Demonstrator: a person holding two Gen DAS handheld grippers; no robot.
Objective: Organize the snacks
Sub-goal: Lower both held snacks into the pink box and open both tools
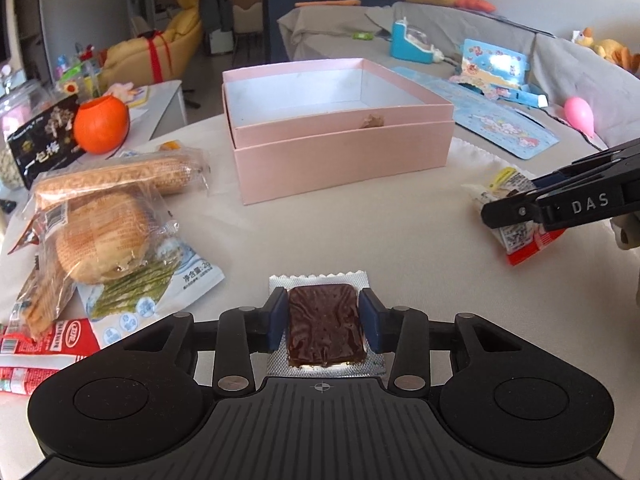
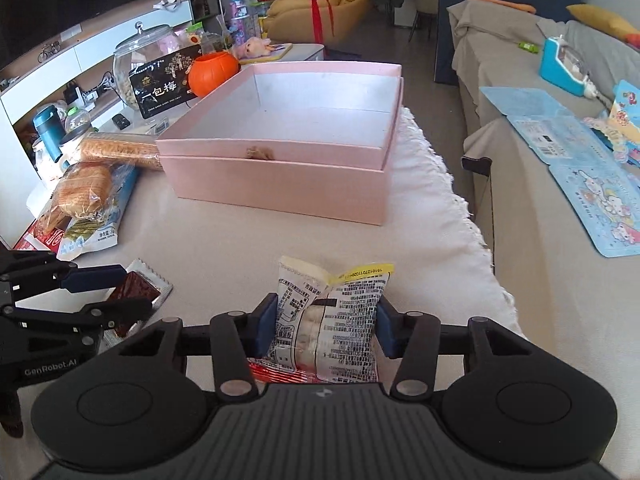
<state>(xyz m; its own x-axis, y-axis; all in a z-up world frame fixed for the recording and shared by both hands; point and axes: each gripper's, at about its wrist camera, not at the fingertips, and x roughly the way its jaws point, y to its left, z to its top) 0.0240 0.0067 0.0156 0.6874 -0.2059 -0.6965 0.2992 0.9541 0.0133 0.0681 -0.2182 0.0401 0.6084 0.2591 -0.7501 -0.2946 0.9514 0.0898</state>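
Nearest me, my left tongs are clamped on a brown bar in its silver wrapper, both blue pads pressed to its sides. My right tongs grip a printed white packet, its pads against both sides, with a red wrapper showing under it. Both snacks sit low over the pale cloth.

To my left lies a heap: a wrapped bun, a long biscuit roll, a green-stick sachet and red packs. Behind them are an orange pumpkin pot and a black bag.

Straight ahead stands the pink box, open on top, with one small brown bit against its near wall. The cloth between my tongs and the box is bare.

On the right the cloth's fringed edge drops off, and beyond it is a grey sofa with blue card sheets.
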